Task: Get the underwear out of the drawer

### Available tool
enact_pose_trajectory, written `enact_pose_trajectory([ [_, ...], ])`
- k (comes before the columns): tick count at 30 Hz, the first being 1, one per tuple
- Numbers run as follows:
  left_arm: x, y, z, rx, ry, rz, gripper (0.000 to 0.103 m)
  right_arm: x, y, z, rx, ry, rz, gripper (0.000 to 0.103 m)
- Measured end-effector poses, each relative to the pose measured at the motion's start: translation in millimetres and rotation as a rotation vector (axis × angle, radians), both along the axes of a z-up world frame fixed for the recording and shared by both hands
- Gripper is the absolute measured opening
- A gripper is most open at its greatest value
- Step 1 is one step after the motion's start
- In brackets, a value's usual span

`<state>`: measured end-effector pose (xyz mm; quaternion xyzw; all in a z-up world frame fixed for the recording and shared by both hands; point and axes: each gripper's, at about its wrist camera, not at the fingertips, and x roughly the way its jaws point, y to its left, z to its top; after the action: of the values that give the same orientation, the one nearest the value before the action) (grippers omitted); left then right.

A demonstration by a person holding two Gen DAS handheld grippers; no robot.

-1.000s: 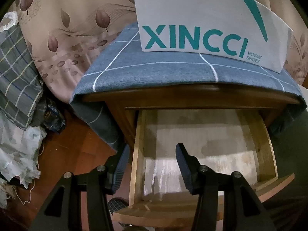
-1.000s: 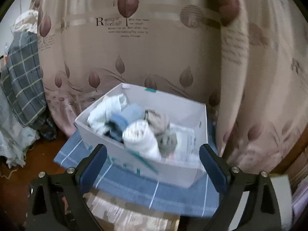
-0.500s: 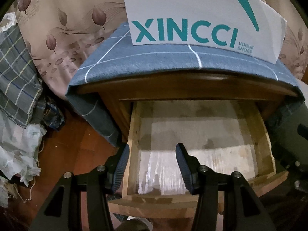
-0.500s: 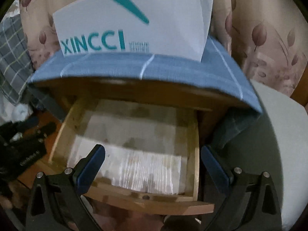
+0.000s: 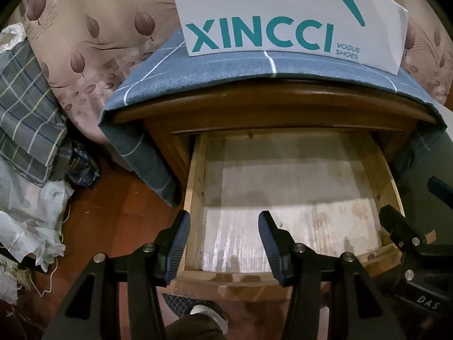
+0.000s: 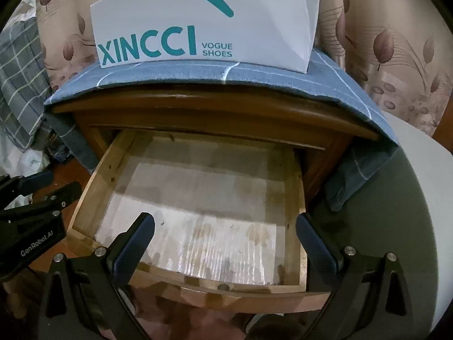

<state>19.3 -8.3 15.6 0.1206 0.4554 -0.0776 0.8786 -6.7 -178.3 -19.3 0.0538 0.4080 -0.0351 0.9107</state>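
Right gripper now down from the box — over pulled-out drawer — both jaws apart, empty.

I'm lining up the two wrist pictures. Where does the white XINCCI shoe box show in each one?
Left wrist view: the XINCCI shoe box sits at top centre-right, on the blue checked cloth, above the open drawer.
Right wrist view: the box is at top centre, slightly left, again on the cloth.
Shared landmark: the teal XINCCI lettering on the box front, directly above the drawer, which looks empty.
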Motion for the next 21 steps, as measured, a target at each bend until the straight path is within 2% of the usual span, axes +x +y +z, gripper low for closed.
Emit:
enact_pose_trajectory([
  [21,0.3,-0.7,0.6,0.010,-0.017,-0.006,0.051,1.9,-4.1,-5.9,0.018,0.020,-0.014,0.099],
])
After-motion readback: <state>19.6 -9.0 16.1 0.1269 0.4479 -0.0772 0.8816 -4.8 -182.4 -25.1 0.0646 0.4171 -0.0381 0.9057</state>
